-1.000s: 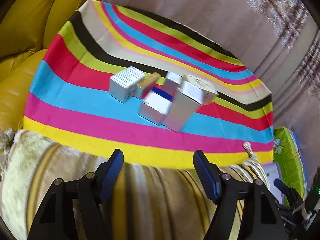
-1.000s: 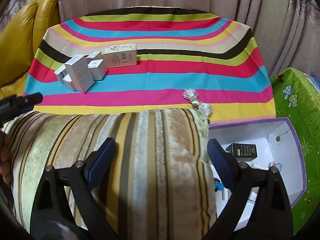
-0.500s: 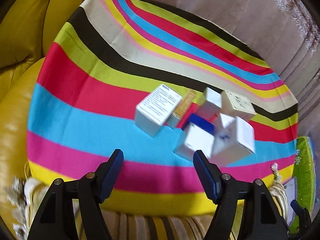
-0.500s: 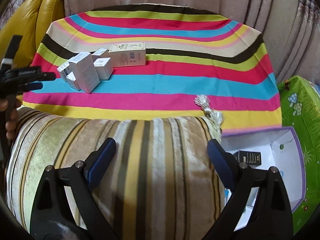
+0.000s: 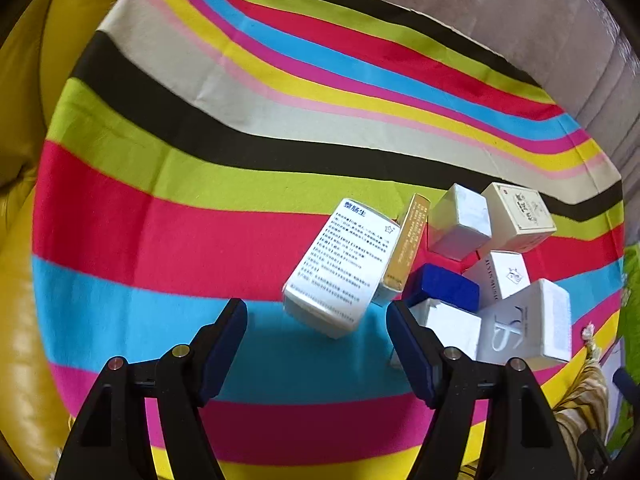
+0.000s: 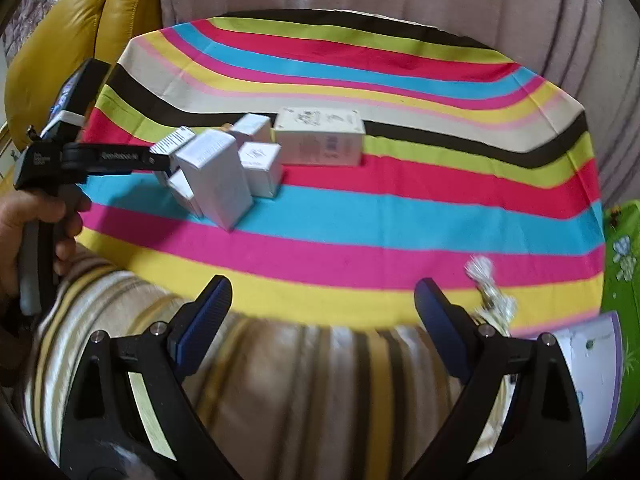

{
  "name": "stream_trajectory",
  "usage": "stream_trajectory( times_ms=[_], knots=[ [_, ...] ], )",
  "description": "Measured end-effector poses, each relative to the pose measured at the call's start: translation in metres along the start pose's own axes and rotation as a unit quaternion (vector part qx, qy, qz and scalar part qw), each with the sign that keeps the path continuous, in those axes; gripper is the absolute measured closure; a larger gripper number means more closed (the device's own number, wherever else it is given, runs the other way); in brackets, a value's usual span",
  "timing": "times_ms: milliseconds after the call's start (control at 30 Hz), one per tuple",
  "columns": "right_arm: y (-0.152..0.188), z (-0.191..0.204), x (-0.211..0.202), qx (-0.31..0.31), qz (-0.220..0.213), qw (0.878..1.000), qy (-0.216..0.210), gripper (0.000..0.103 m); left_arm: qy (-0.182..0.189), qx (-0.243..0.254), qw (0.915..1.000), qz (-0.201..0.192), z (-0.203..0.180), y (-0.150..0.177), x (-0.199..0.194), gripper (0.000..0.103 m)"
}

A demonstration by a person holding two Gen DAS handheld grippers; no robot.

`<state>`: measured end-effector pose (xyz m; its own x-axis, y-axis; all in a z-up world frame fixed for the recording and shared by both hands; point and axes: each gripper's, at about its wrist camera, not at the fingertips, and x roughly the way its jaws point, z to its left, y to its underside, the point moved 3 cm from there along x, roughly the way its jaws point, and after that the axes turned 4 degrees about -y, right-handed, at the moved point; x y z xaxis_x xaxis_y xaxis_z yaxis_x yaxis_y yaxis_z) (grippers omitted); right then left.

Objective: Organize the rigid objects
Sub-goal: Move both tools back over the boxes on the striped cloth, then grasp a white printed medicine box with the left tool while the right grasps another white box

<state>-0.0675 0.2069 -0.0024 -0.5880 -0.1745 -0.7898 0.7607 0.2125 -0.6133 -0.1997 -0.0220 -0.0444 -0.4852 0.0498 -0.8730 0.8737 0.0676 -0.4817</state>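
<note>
Both my grippers are unclenched, nothing between the jaws of either.

My left gripper [image 5: 316, 332] hangs over the striped cloth [image 5: 160, 240], pointing steeply down at the cluster of small boxes. Landmark: the printed white box [image 5: 340, 268], the one covered in small blue text. It sits just ahead of the left jaws and slightly right of their centre line, its near end almost level with the fingertips. Its long axis runs away from me, leaning to the right, so the jaw gap spans its narrow width roughly, not squarely.

Against the right flank of the printed white box: a thin gold box [image 5: 406, 248] on edge. Further right of it, a blue-topped box [image 5: 446, 286], and beyond that more white cartons, including a tall white box [image 5: 528, 324].

My right gripper [image 6: 322, 314] hovers over the striped cushion [image 6: 300, 380], well short of the cluster; the printed white box lies far off to its upper left.

Judgement: the left hand is plainly nearer. The next move likely wants a small shift right and a slight roll to line the pads with the box's long sides, taking care that the right finger does not snag the gold box.
</note>
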Motion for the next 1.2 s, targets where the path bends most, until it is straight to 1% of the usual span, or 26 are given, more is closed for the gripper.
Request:
stream_trajectory(
  times_ms=[100,167,200,233,267,400,533,667,800,833,900,1000,1067,1100,1133,1167,1200],
  knots=[
    [-0.010,0.014,0.011,-0.011,0.002,1.000,-0.004,0.009,0.002,0.013,0.9999,-0.003,-0.001,0.000,0.003,0.031],
    [-0.017,0.024,0.020,-0.023,0.003,1.000,-0.003,0.009,0.006,0.022,0.9997,-0.005,-0.001,0.000,0.004,0.042],
    [-0.021,0.029,0.026,-0.029,0.006,1.000,-0.003,0.009,0.007,0.026,0.9996,-0.006,-0.001,0.001,0.005,0.045],
    [-0.023,0.032,0.029,-0.031,0.008,0.999,-0.004,0.009,0.008,0.028,0.9995,-0.006,0.000,0.001,0.006,0.053],
    [-0.027,0.036,0.034,-0.035,0.010,0.999,-0.005,0.009,0.012,0.030,0.9995,-0.004,0.000,0.002,0.006,0.056],
    [-0.040,0.046,0.047,-0.039,0.013,0.999,0.000,0.009,0.025,0.030,0.9992,-0.011,0.006,0.004,0.004,0.056],
    [-0.051,0.053,0.054,-0.019,0.006,1.000,-0.005,0.009,0.020,0.016,0.9995,-0.020,0.013,0.011,0.000,0.057],
    [-0.055,0.060,0.064,-0.004,0.009,1.000,-0.009,0.009,0.024,0.008,0.9992,-0.031,0.020,0.017,-0.006,0.057],
    [-0.058,0.068,0.073,-0.003,0.012,1.000,0.002,0.009,0.027,0.004,0.9990,-0.034,0.024,0.024,-0.008,0.057],
    [-0.059,0.068,0.075,-0.001,0.013,1.000,0.005,0.009,0.026,0.004,0.9990,-0.035,0.020,0.022,-0.007,0.057],
    [-0.061,0.065,0.080,0.011,0.016,1.000,0.016,0.009,0.025,0.005,0.9990,-0.037,0.013,0.017,-0.005,0.057],
    [-0.061,0.059,0.085,0.030,0.016,0.999,0.031,0.009,0.023,0.003,0.9989,-0.041,0.012,0.017,-0.004,0.057],
    [-0.062,0.055,0.088,0.041,0.018,0.998,0.035,0.009,0.021,0.004,0.9989,-0.043,0.012,0.018,-0.006,0.057],
    [-0.062,0.054,0.088,0.045,0.018,0.998,0.036,0.009,0.020,0.003,0.9989,-0.043,0.008,0.015,-0.001,0.057],
    [-0.062,0.054,0.088,0.046,0.017,0.998,0.037,0.013,0.019,0.003,0.9989,-0.043,0.007,0.015,-0.001,0.057],
    [-0.061,0.053,0.088,0.045,0.017,0.998,0.039,0.023,0.017,0.002,0.9989,-0.044,0.007,0.016,-0.002,0.057],
    [-0.061,0.054,0.088,0.044,0.018,0.998,0.040,0.029,0.015,0.001,0.9989,-0.045,0.008,0.017,-0.003,0.057]
  ],
)
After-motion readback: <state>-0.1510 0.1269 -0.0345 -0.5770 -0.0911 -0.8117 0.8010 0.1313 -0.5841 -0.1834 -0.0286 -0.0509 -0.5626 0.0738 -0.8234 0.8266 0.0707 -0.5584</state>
